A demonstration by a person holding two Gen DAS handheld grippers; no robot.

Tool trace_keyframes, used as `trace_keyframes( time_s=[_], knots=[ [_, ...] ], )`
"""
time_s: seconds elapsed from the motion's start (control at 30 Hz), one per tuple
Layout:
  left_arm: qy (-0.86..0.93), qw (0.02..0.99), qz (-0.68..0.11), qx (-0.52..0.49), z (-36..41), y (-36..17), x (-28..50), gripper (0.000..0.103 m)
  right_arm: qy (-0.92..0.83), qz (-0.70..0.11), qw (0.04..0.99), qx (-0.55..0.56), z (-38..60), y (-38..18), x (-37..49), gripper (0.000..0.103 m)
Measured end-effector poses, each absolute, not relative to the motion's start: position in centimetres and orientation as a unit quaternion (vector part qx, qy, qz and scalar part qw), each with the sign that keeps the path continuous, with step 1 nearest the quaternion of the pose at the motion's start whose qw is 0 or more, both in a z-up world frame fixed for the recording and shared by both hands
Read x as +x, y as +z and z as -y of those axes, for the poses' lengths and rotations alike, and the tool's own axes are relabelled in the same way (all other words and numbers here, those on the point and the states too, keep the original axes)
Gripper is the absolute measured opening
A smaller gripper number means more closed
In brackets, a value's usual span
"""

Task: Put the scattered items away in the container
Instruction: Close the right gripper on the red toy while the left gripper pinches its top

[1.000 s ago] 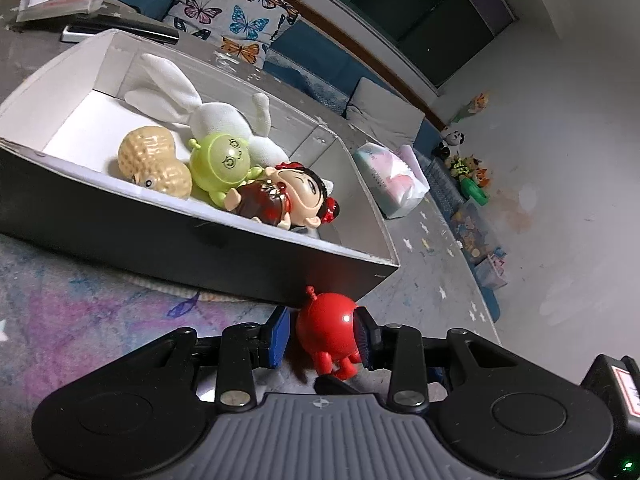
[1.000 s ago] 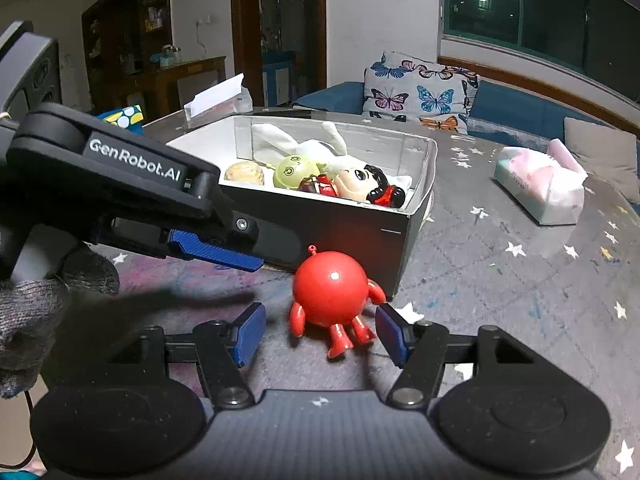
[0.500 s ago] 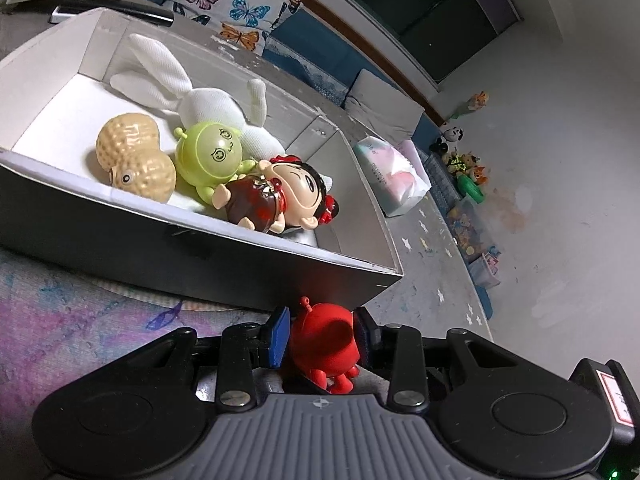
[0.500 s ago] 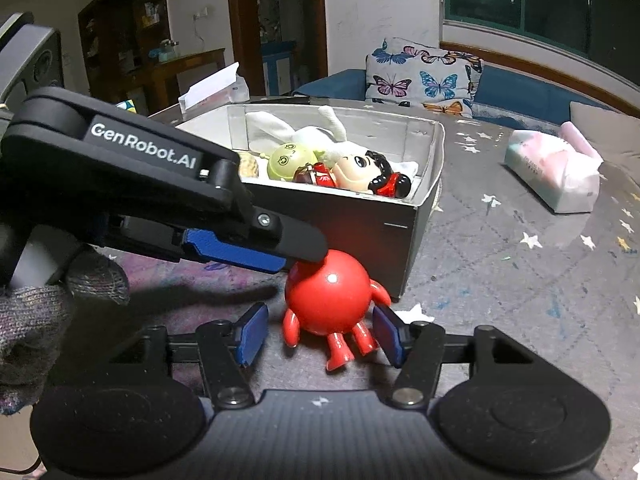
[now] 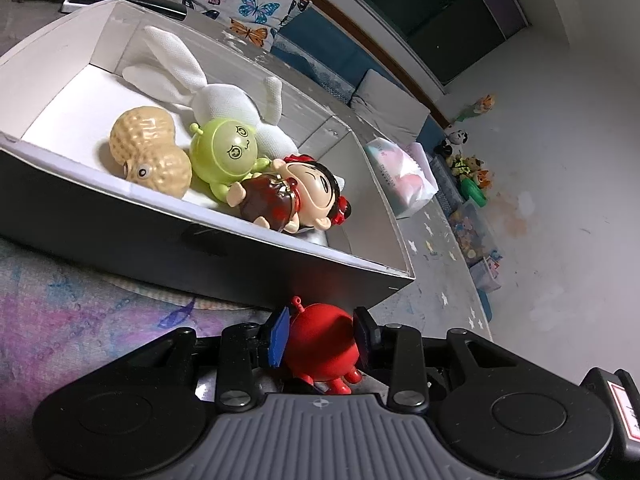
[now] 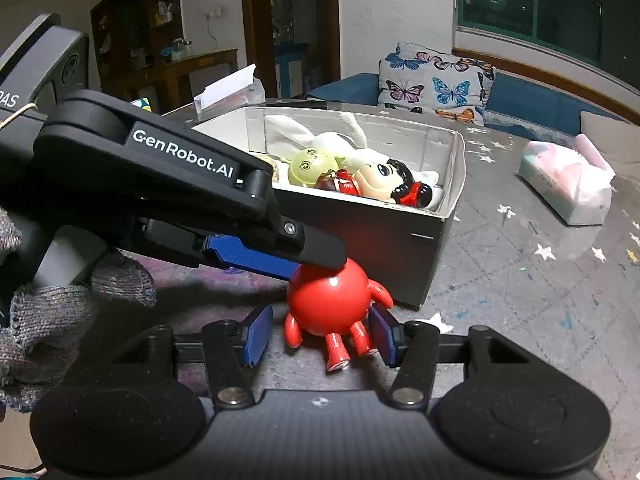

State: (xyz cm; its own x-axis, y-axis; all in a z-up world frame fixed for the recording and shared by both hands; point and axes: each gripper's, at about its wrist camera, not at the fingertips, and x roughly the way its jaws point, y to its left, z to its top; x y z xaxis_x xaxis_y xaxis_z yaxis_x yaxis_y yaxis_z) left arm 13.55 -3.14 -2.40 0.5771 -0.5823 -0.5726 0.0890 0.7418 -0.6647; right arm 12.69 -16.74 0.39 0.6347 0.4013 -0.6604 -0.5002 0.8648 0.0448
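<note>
Box (image 5: 120, 216) sits on the table (image 6: 520, 280) with a plush rabbit, peanut, green toy and doll inside; red round toy (image 5: 322, 346) just outside its wall, clamped by left gripper (image 5: 320, 338), right gripper (image 6: 320, 334) closing around it, pads not touching

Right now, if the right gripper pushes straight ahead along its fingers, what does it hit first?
The red toy: it already sits between the right gripper's closing fingers, with a gap on its left side. Behind it stands the box wall, probably close.
</note>
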Motion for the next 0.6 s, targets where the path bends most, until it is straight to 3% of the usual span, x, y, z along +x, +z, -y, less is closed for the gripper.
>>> trace_keyframes(
  time_s=[0.6],
  knots=[
    [-0.206,0.836,-0.413,-0.298,3.05,-2.78,13.81,0.039,0.238,-0.354,0.902,-0.061,16.73,0.04,13.54,0.055]
  ],
)
